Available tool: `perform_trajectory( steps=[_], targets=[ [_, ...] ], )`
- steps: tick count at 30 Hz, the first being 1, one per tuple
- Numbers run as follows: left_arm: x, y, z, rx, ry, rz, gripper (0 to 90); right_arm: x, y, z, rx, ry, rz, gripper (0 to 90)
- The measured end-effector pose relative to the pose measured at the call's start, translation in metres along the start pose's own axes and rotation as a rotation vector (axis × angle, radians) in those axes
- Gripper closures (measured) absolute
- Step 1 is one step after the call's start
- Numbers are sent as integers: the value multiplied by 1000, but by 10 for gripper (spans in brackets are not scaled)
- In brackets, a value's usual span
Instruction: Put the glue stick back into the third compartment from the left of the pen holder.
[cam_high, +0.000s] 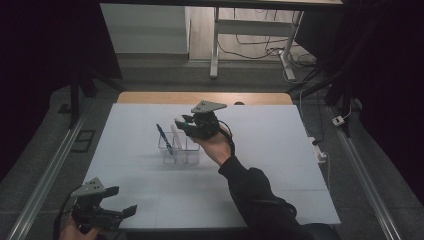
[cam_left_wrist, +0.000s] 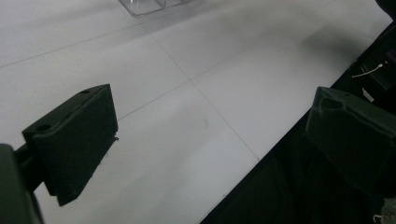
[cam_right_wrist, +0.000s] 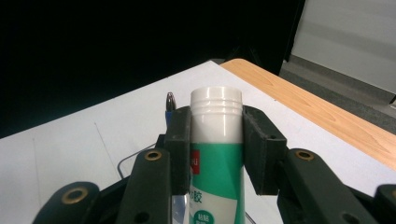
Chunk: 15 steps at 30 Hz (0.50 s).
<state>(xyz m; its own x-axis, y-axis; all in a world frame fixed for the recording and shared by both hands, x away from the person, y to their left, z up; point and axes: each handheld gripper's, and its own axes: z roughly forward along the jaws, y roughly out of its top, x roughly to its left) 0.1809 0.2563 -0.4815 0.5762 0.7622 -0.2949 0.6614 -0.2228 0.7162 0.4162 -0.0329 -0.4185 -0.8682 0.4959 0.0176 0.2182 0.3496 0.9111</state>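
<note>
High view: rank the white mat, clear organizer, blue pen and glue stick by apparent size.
1. white mat
2. clear organizer
3. blue pen
4. glue stick, mostly hidden in the right gripper, so its rank against the pen is unsure.

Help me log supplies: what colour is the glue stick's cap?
White; the glue stick shows best in the right gripper view.

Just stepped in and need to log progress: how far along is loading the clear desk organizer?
Done: a blue pen already stands in the clear plastic organizer. In hand: the right tool grips a white-capped green glue stick just above the organizer. Left: lowering it into a compartment and letting go. The left tool sits open near the table's front edge.
</note>
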Motion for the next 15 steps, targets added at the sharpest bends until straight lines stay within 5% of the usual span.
perform_trajectory(
  steps=[15],
  targets=[
    [0,0,0,1,-3,-1,22,0,-16,17,9,-22,-2,650]
  ],
)
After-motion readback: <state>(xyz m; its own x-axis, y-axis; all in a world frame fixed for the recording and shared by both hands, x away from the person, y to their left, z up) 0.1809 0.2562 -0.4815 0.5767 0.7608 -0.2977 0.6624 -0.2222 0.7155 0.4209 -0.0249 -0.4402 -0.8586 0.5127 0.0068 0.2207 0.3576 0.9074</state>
